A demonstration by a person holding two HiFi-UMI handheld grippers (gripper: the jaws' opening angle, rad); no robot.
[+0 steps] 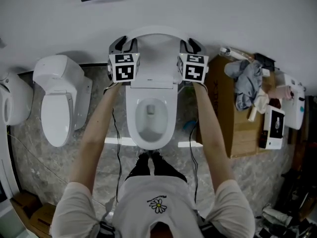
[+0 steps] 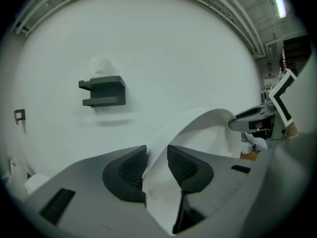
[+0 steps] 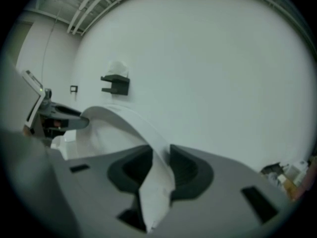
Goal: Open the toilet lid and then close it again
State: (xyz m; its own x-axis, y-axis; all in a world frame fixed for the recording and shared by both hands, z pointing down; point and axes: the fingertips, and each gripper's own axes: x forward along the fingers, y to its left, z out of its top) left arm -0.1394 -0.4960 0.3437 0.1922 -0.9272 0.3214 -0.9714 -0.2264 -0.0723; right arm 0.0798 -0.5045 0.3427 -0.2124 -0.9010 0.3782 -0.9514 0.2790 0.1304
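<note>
A white toilet (image 1: 151, 133) stands against the wall with its bowl uncovered. Its lid (image 1: 156, 36) is raised, leaning toward the wall. My left gripper (image 1: 125, 46) is at the lid's left edge and my right gripper (image 1: 190, 46) at its right edge. In the left gripper view the lid (image 2: 198, 128) curves away, and my left gripper (image 2: 157, 165) has both pads pressed on its thin rim. In the right gripper view the lid (image 3: 124, 120) arcs off to the left, and my right gripper (image 3: 159, 165) is shut on the rim the same way.
A second toilet (image 1: 59, 100) with its lid down stands to the left, with another white fixture (image 1: 12, 100) beyond it. A cardboard box (image 1: 233, 118) with a cloth and small items on it stands to the right. A black shelf (image 2: 103, 91) hangs on the wall.
</note>
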